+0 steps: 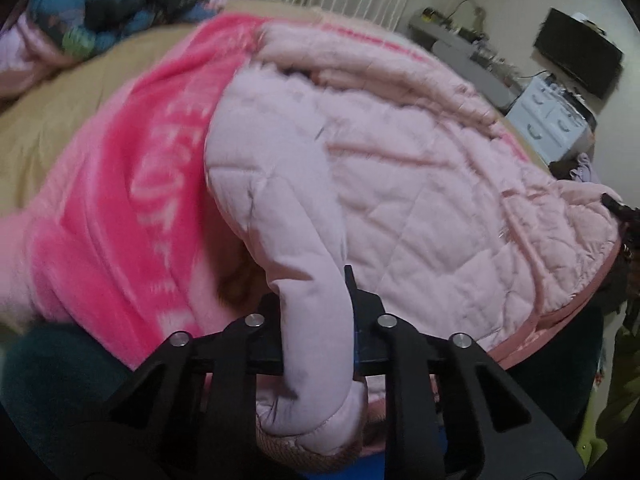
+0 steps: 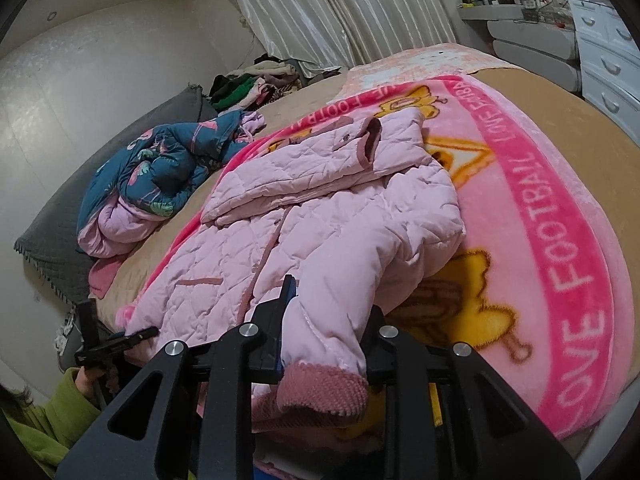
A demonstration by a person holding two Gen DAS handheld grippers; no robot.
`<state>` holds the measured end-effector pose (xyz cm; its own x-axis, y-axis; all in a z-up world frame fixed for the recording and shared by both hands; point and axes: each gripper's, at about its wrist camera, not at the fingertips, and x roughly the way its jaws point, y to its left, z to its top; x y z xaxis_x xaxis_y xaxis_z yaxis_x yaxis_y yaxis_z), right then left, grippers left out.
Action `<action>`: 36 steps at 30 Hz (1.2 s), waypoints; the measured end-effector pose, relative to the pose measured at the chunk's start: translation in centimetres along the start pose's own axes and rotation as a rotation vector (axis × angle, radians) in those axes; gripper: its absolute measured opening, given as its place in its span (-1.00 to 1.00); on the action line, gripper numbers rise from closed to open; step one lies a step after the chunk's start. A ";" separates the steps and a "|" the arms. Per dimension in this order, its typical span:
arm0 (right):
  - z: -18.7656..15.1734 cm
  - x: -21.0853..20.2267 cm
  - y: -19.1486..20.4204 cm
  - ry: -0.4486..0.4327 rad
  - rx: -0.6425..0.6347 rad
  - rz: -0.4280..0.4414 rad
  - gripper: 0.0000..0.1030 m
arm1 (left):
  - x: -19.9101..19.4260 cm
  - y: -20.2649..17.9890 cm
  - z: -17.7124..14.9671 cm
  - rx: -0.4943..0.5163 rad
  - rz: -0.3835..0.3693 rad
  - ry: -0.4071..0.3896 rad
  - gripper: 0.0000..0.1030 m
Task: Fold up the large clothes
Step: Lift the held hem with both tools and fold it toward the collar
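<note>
The bed (image 2: 552, 92) under me is broad, its tan sheet smooth and flat. Across it lies a plush fleece blanket (image 2: 560, 240), pale pink in the middle with a hot-pink border carrying white block letters and yellow cartoon shapes; its pile looks thick and soft. On top of the blanket sprawls the pink quilted jacket (image 2: 320, 216), puffy, stitched in diamond panels, with dusty-rose piping and ribbed knit cuffs. Its collar end lies toward the curtain (image 2: 320, 8), which hangs in glossy cream pleats, and one sleeve is folded across the chest.

Beside the blanket, nearer the grey padded headboard (image 2: 60, 216), a dark blue padded garment (image 2: 168, 168) with a pink-and-green print sits in a crumpled heap. White drawers (image 2: 608, 56) with curved handles stand past the far corner of the bed.

My right claw (image 2: 326, 320) is clamped on the jacket's near sleeve just above the rose knit cuff, the padded cloth bunched into a thick roll between the black fingers. My left claw (image 1: 316, 312) is likewise clenched on the other sleeve, a smooth pale-pink tube pinched between its fingers, cuff hanging toward the camera. In the right view that left claw shows at the jacket's far hem edge, held by a hand in a green sleeve (image 2: 44, 420).
</note>
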<state>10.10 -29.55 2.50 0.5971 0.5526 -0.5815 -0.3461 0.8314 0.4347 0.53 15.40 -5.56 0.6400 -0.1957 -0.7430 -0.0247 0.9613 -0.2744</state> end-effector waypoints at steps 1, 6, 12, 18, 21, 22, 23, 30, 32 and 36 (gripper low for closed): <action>-0.1 -0.1 -0.1 -0.006 0.007 0.001 -0.57 | -0.3 -0.2 0.3 0.011 0.002 -0.016 -0.80; 0.2 -0.8 -0.8 -0.062 0.058 0.015 -0.58 | -1.8 -1.3 2.7 0.047 -0.014 -0.093 -0.81; 0.5 -1.1 -1.6 -0.108 0.137 0.025 -0.59 | -2.7 -2.4 4.9 0.070 -0.034 -0.153 -0.81; 1.0 -1.4 -1.8 -0.130 0.162 0.007 -0.59 | -3.2 -3.0 6.9 0.060 -0.069 -0.209 -0.81; 0.9 -1.5 -1.8 -0.130 0.166 -0.006 -0.59 | -3.3 -3.3 7.6 0.057 -0.078 -0.223 -0.81; 0.8 -1.5 -1.9 -0.130 0.172 -0.009 -0.59 | -3.3 -3.3 7.7 0.055 -0.080 -0.226 -0.81; 0.8 -1.5 -2.0 -0.131 0.178 -0.012 -0.59 | -3.3 -3.4 7.9 0.053 -0.084 -0.228 -0.81; 0.7 -1.7 -2.2 -0.149 0.212 -0.019 -0.59 | -3.4 -3.2 8.8 0.040 -0.096 -0.247 -0.81; 0.8 -1.6 -2.4 -0.154 0.220 -0.026 -0.59 | -3.3 -3.0 9.1 0.030 -0.099 -0.252 -0.81; 0.9 -1.6 -2.9 -0.162 0.246 -0.033 -0.59 | -3.4 -2.5 9.6 0.009 -0.104 -0.264 -0.81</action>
<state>10.80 -32.88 2.77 0.7200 0.4921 -0.4893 -0.1506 0.7991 0.5820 5.80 15.48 3.53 0.8165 -0.2374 -0.5263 0.0575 0.9405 -0.3349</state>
